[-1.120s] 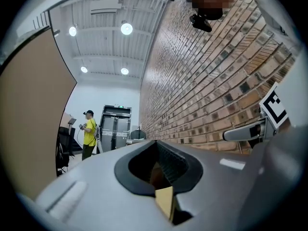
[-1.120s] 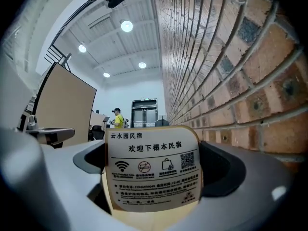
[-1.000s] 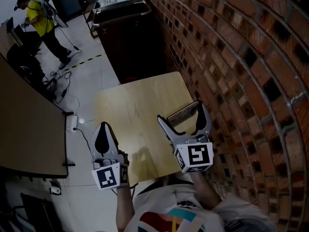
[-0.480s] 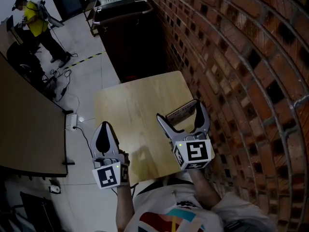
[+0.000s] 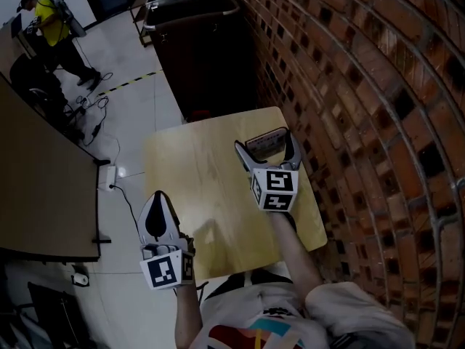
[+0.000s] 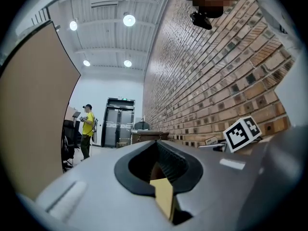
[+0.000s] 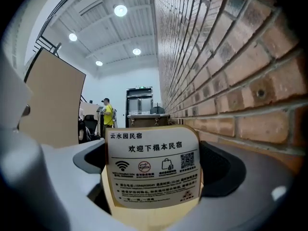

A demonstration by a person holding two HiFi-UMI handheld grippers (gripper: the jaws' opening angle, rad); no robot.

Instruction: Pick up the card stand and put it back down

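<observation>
Two tongs: I hold one in each hand at a pale wooden table (image 5: 196, 173) beside a brick wall (image 5: 363, 86).
Right gripper (image 5: 267, 145): reaches out over the table's far right corner, jaws apart, one on either side of the card stand (image 7: 151, 172); I cannot tell whether the pads touch it.
Card stand: on the table near its far right corner, close to the edge along the wall, its printed face with icons and a QR code turned towards my right gripper.
Left gripper (image 5: 156, 198): hangs at the table's near left corner, jaws closed together with nothing between them, well apart from the card stand.
Background: a person in a yellow top (image 5: 51, 20) stands far across the floor.
</observation>
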